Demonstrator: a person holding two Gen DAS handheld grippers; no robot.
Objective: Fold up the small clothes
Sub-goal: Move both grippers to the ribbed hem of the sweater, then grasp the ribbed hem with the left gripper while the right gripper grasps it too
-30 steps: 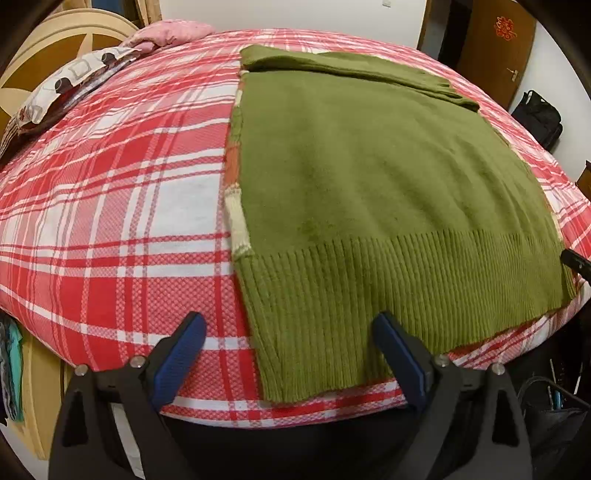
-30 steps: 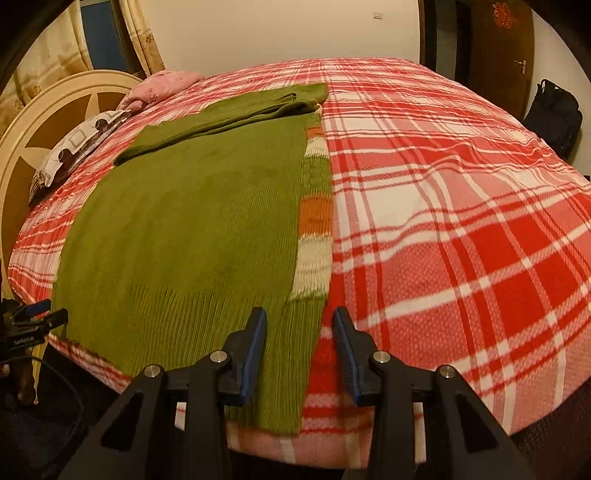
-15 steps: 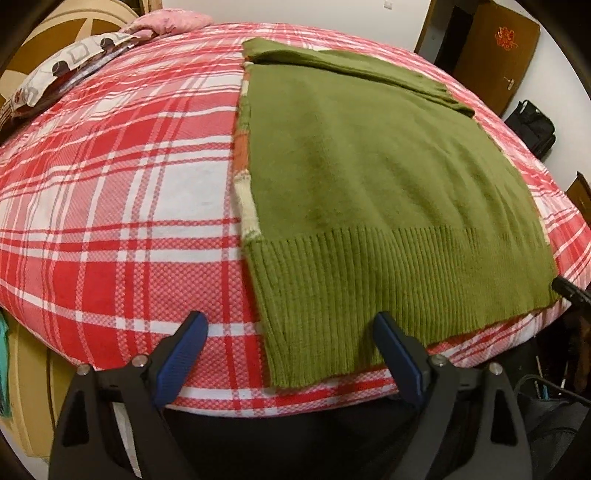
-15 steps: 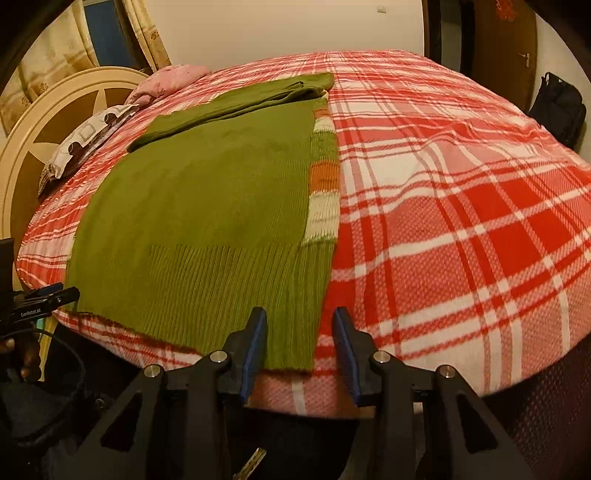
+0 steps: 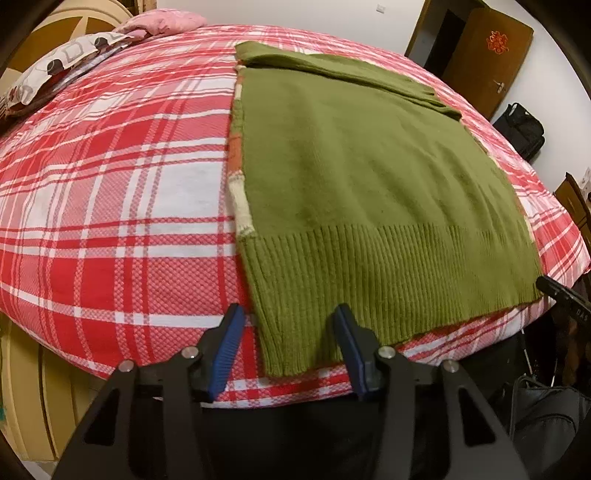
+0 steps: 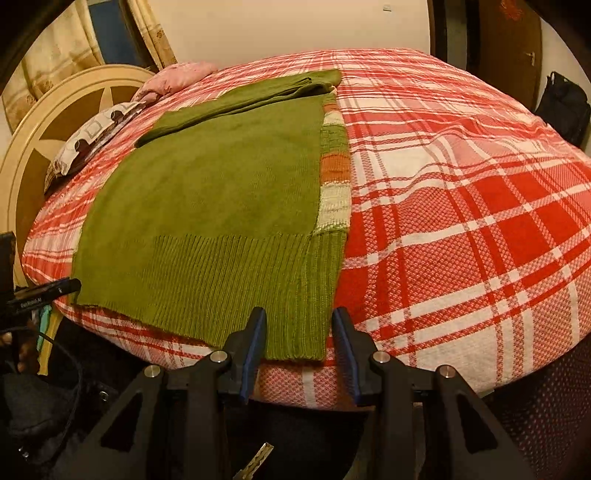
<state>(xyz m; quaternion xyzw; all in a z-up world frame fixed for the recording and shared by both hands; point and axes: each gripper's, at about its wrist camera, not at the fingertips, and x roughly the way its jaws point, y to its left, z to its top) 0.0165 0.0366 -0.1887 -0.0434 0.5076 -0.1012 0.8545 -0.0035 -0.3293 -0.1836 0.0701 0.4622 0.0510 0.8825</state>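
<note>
A green knitted sweater (image 5: 362, 177) lies flat on the red plaid bed (image 5: 110, 192), sleeves folded in, ribbed hem at the near edge. Striped orange and white sleeve edges peek out along its sides. My left gripper (image 5: 288, 325) is open, its jaws straddling the hem's left corner just off the bed edge. In the right wrist view the sweater (image 6: 221, 206) lies left of centre. My right gripper (image 6: 298, 325) is open, its jaws straddling the hem's right corner. Neither gripper holds the cloth.
Pillows (image 5: 66, 62) and a pink cloth (image 5: 162, 22) lie at the head of the bed by a round headboard (image 6: 55, 122). A black bag (image 5: 524, 129) stands on the floor by a brown door (image 5: 487, 55).
My left jaws have narrowed from wide open to a smaller gap around the hem corner. Both grippers have drawn back and lower toward the bed's near edge.
</note>
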